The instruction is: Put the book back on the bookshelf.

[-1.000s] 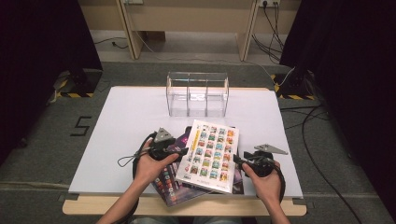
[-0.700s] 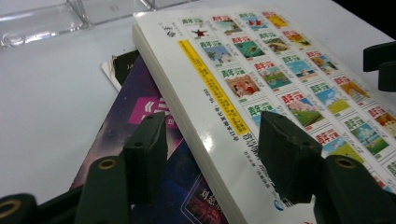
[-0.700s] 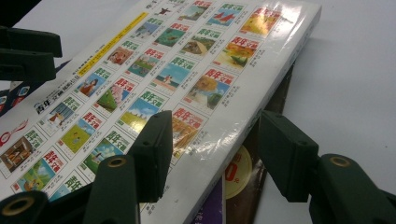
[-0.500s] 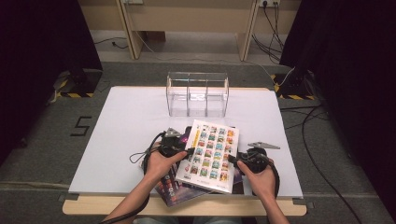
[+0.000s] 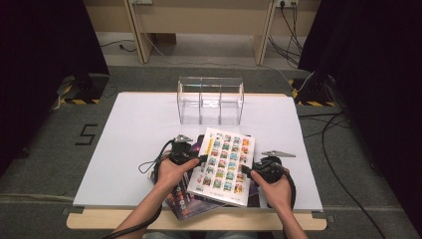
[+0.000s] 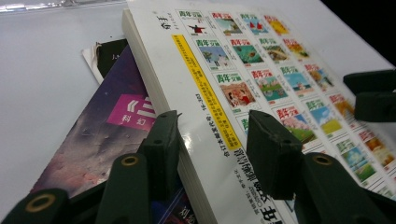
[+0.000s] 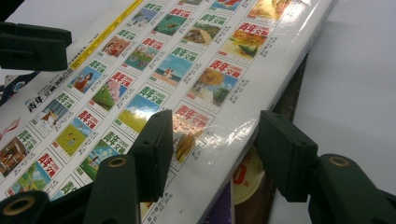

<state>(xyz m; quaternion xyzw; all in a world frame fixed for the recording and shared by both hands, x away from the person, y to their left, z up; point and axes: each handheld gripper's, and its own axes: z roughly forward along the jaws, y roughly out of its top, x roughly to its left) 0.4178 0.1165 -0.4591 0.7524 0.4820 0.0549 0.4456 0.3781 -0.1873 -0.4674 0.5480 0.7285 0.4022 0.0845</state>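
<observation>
**Both tongs straddle the edges of the top magazine**

Nearest the person, two hands come in over the bench's front edge, each holding a pair of tongs. The left tongs [image 5: 203,160] sit at the spine edge of the white magazine [image 5: 225,164], and their jaws have just been closing. In the left gripper view one jaw stands beside the spine and the other over the cover, with the thick edge between them; a gap shows on both sides, so the pads do not yet press. The right tongs [image 5: 247,171] meet the opposite long edge of the same magazine. In the right gripper view their jaws stand wide, one over the glossy cover and one beyond the edge, neither gripping.

The white magazine, its cover printed with rows of small coloured pictures, lies on top of a stack near the front middle of the white bench [image 5: 129,134]. Under it a purple magazine [image 6: 100,140] sticks out on the left side, with another dark cover beneath that.

Farther back, well apart from the stack, a clear plastic organiser [image 5: 211,99] with upright dividers stands near the bench's far edge.
</observation>
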